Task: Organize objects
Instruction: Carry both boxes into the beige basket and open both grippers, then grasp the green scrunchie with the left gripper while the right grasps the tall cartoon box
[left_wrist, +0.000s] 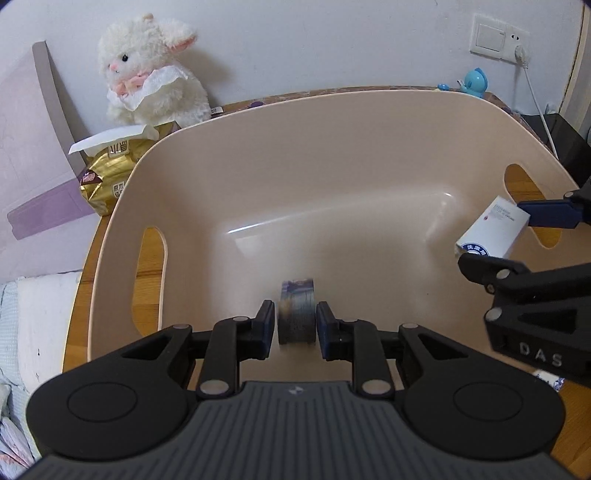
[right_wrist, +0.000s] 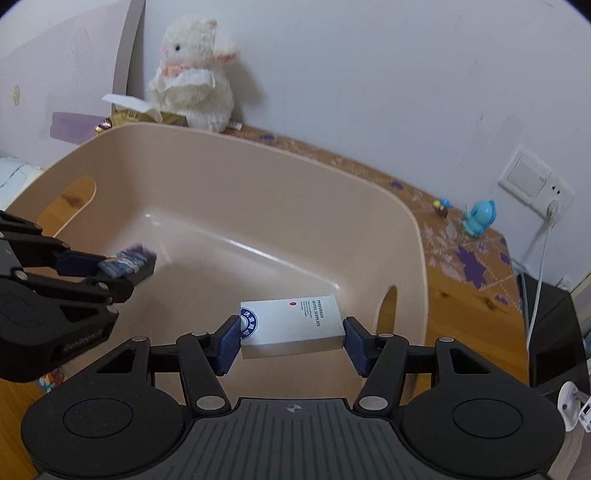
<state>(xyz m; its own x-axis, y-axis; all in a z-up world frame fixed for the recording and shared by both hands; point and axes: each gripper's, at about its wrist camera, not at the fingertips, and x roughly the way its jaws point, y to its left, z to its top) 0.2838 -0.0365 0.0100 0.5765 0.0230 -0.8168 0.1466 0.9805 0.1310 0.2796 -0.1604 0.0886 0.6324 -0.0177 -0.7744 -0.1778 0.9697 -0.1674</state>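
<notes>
A large beige plastic basket (left_wrist: 332, 147) with handle cutouts fills both views; it also shows in the right wrist view (right_wrist: 258, 177). My left gripper (left_wrist: 295, 326) is over the basket's near side, with a small dark blue patterned box (left_wrist: 297, 314) between its fingers; the box is motion-blurred and there looks to be a slight gap at the pads. The same box shows in the right wrist view (right_wrist: 129, 263). My right gripper (right_wrist: 290, 338) is shut on a white box with printed text (right_wrist: 291, 323), held over the basket's right side; the box also shows in the left wrist view (left_wrist: 487, 230).
A white plush lamb (left_wrist: 151, 70) and a gold tissue pack (left_wrist: 107, 173) stand behind the basket at the wall. A small blue toy (right_wrist: 478, 218) sits on the wooden table (right_wrist: 461, 295) by a wall socket (right_wrist: 535, 181) with a white cable. Bedding lies at the left.
</notes>
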